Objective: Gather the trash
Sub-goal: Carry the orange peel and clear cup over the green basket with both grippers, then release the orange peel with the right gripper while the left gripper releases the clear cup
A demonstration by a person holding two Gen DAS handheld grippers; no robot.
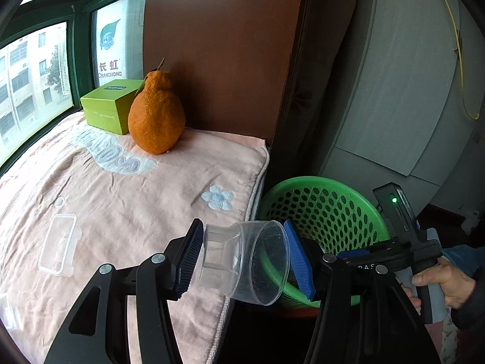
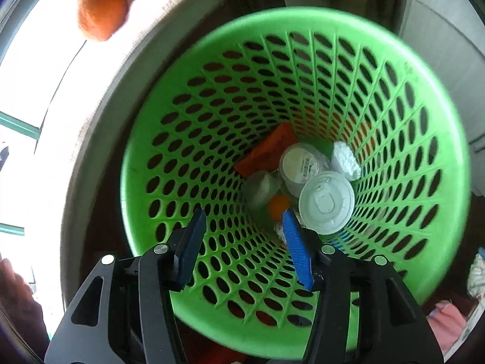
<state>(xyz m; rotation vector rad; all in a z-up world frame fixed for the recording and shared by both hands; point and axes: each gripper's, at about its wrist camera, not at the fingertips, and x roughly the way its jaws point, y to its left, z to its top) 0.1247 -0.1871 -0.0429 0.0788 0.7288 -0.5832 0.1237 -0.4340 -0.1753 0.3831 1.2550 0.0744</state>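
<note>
left fingers: clamped on a clear plastic cup, lying sideways, mouth toward the blue pad, over the pad's edge beside the bin
left gripper: gap set by cup width
right gripper: fingers spread, nothing between them, aimed down into the bin
green basket: holds white lid, white tub, orange card, foam scrap, small orange piece
pink pad: clear tray, tangerine, green box
</note>
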